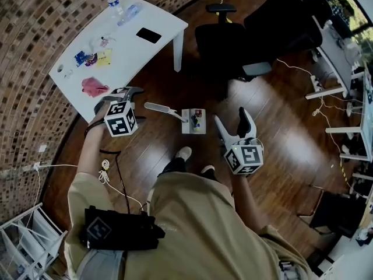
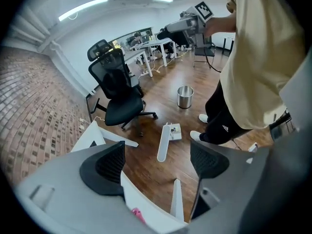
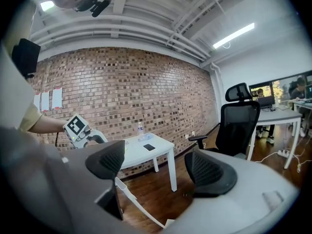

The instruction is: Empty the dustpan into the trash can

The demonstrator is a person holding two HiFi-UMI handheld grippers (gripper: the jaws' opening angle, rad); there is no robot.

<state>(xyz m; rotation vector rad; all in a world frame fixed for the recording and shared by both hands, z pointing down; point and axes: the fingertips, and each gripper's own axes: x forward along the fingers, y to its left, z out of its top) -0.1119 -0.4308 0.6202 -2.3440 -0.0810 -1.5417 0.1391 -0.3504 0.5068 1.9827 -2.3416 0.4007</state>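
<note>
A white dustpan (image 1: 193, 120) lies on the wooden floor just ahead of the person's shoes, its long handle (image 1: 163, 108) pointing left. The left gripper view also shows the dustpan (image 2: 174, 131), with a small steel trash can (image 2: 185, 96) standing beyond it. The can does not show in the head view. My left gripper (image 1: 125, 92) hovers left of the handle's end, open and holding nothing; the handle (image 2: 163, 147) shows in the gap of my left gripper (image 2: 158, 162), well below it. To the right of the pan my right gripper (image 1: 234, 126) is held out, open and empty.
A white table (image 1: 125, 45) with a bottle, a phone and small items stands by the curved brick wall. A black office chair (image 1: 224, 39) stands behind the dustpan. Desks and cables (image 1: 326, 92) fill the right side. The person's shoes (image 1: 184, 153) are close to the pan.
</note>
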